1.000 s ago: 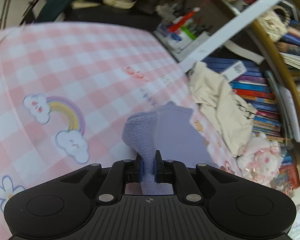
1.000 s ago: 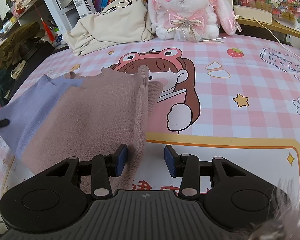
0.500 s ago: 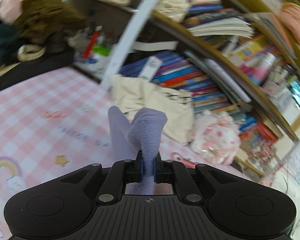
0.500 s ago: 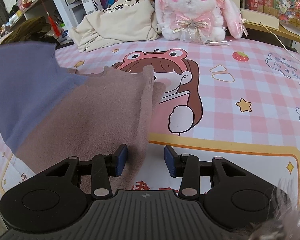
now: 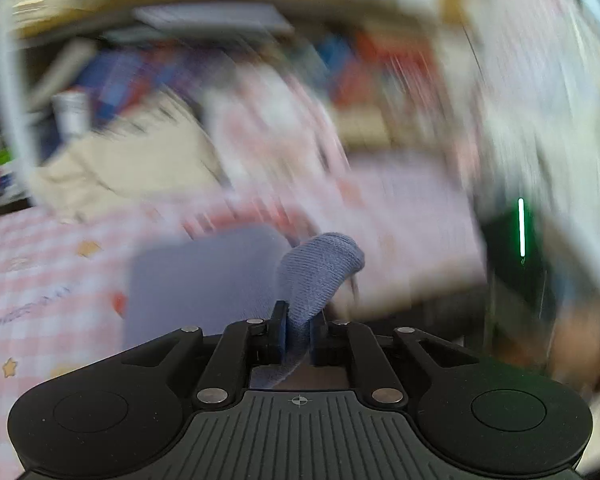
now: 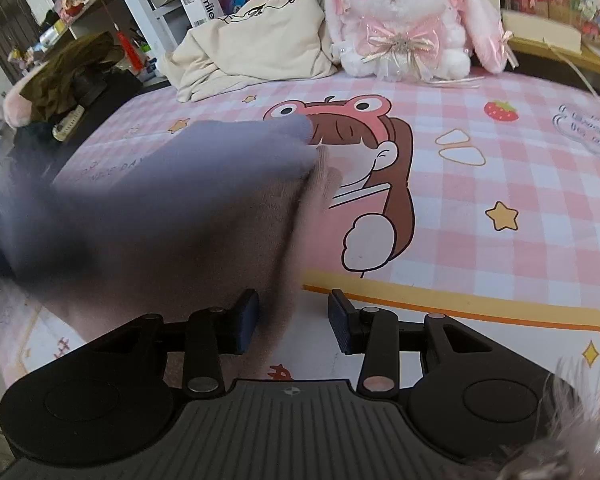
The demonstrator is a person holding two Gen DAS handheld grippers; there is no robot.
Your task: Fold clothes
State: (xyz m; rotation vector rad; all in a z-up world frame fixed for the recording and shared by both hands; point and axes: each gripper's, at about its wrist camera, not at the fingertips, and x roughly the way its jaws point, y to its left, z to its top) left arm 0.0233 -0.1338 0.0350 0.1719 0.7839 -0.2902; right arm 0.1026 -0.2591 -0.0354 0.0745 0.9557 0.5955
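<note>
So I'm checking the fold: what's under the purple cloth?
Under the purple cloth a mauve-brown garment shows along its right edge, on the pink checked sheet. The rest is covered.

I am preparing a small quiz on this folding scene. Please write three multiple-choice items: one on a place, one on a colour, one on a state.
1. Where does the plush rabbit sit?
A. at the far edge of the checked sheet
B. between the right gripper's fingers
C. on the floor

2. What colour is the cloth in the left gripper?
A. green
B. blue-purple
C. yellow

3. How is the right gripper?
A. shut on the cream bag
B. open, pressing nothing
C. out of view

Answers: 1 A, it sits beside the cream bag; 2 B, the knit fold shows it; 3 B, its pads stand apart.
</note>
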